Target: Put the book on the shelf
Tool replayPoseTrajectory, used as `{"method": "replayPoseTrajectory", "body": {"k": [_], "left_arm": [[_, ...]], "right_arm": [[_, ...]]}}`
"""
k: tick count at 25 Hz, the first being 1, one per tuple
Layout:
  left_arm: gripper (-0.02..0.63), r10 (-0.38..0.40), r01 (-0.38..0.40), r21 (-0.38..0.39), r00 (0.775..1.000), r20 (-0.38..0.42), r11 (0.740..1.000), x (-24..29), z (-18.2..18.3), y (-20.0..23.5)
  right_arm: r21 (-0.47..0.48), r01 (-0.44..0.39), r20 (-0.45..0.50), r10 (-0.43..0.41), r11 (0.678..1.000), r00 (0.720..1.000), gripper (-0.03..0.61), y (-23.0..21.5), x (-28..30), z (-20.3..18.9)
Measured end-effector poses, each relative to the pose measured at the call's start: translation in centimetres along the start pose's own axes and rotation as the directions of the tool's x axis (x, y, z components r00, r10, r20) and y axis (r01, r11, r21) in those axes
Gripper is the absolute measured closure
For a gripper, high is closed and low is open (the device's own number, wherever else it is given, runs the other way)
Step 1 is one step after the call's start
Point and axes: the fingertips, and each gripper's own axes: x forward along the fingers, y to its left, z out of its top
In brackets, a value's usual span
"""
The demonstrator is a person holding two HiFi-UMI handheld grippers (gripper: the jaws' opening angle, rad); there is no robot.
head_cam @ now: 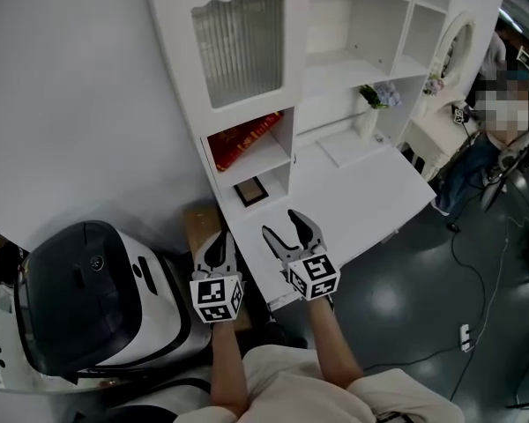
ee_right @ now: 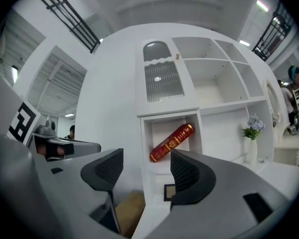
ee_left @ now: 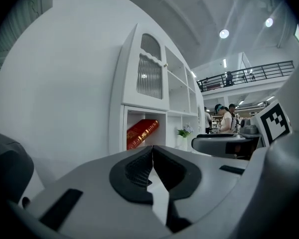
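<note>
No text can be read; the gold print on the book [ee_right: 172, 142] is too small.

Cool, even, bright light falls from ceiling lamps [ee_left: 224, 33] that show as small glaring discs in the left gripper view. In the head view the white cabinet [head_cam: 247, 51] is close to washed out, and the dark floor [head_cam: 397, 324] carries soft pale reflections. Shadows are faint, deepest in the niche round the book [ee_right: 172, 142]. Both gripper views are fisheye: straight edges bow, corners go black, and the nearest foreground is soft. A mosaic patch covers part of a person [head_cam: 480, 157].
</note>
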Motion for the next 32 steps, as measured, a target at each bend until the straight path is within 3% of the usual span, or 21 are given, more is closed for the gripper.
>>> {"method": "replayPoseTrajectory", "body": {"k": [6,12,21,25,29,32], "left_arm": [[0.597,-0.025,0.025,0.023,1.0,-0.013,0.999,-2.6,-1.0,-0.9],[0.597,-0.036,0.036,-0.004,0.999,-0.007,0.999,-3.8,-1.2,-0.8],[0.597,-0.056,0.056,0.017,0.998,0.011,0.998,-4.3,-0.6,-2.0],[0.597,-0.063,0.062,0.044,0.998,0.017,0.997,-4.0,0.0,-2.1],[0.597,-0.048,0.048,0.021,0.999,0.021,0.999,-3.9,-0.1,-2.2],[0.597,-0.057,0.057,0.014,0.998,0.011,0.998,-3.9,-0.8,-3.1]], "right_arm": [[-0.031,0.035,-0.018,-0.036,0.999,0.999,0.264,0.8,-2.8,-1.0],[-0.08,0.051,-0.028,-0.053,0.996,0.998,0.272,1.4,-4.2,-0.9],[-0.039,0.124,0.026,-0.123,0.991,0.992,0.441,0.3,-6.3,0.0],[-0.004,0.147,0.036,-0.146,0.989,0.989,0.48,-0.1,-6.6,0.0],[0.082,0.123,0.051,-0.128,0.989,0.991,0.507,-0.3,-7.1,-0.5],[0.089,0.118,0.037,-0.122,0.989,0.992,0.539,-0.6,-7.6,-1.3]]}}
